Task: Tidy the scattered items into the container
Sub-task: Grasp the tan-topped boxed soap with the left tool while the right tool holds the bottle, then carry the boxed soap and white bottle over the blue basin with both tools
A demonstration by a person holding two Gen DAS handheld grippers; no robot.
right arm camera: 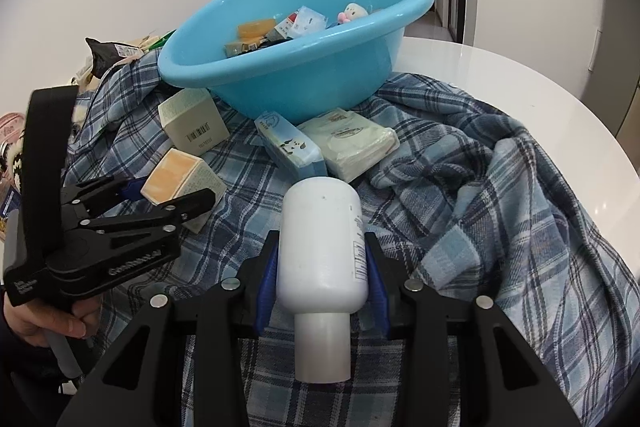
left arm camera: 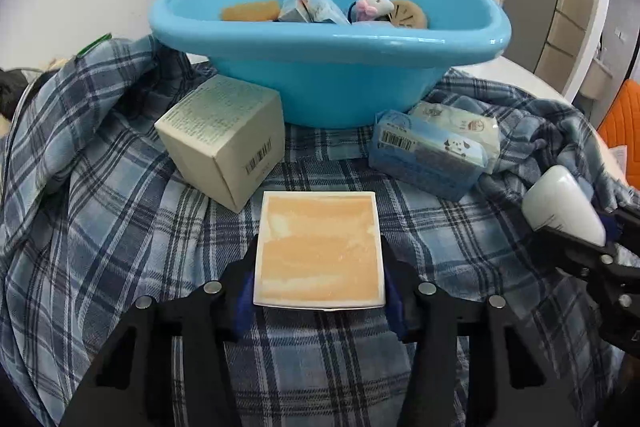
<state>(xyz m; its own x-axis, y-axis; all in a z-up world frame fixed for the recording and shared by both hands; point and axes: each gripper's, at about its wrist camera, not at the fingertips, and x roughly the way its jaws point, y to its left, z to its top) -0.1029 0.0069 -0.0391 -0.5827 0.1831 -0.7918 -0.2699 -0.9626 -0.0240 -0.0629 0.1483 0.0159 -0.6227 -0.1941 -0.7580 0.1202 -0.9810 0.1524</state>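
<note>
A: Both loaded?
B: Yep. Left hand-held gripper [left arm camera: 320, 287] clamps peach-topped square carton [left arm camera: 318, 249]; right hand-held gripper [right arm camera: 322, 275] pinches white plastic bottle [right arm camera: 322, 243]. Both near round blue plastic basin [left arm camera: 328, 83], prob. for dropping in.

There was one basin [left arm camera: 328, 83], two boxes [left arm camera: 220, 135] [left arm camera: 318, 247], two tissue packs [left arm camera: 424, 159] [left arm camera: 460, 123], one bottle [right arm camera: 320, 239].

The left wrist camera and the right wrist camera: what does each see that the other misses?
Only the left wrist view shows the round tan disc inside the blue basin.

Only the right wrist view shows the bottle's cap and the person's hand.

Both show the basin, the left gripper clamping the orange-faced box and the right gripper clamping the white bottle.
</note>
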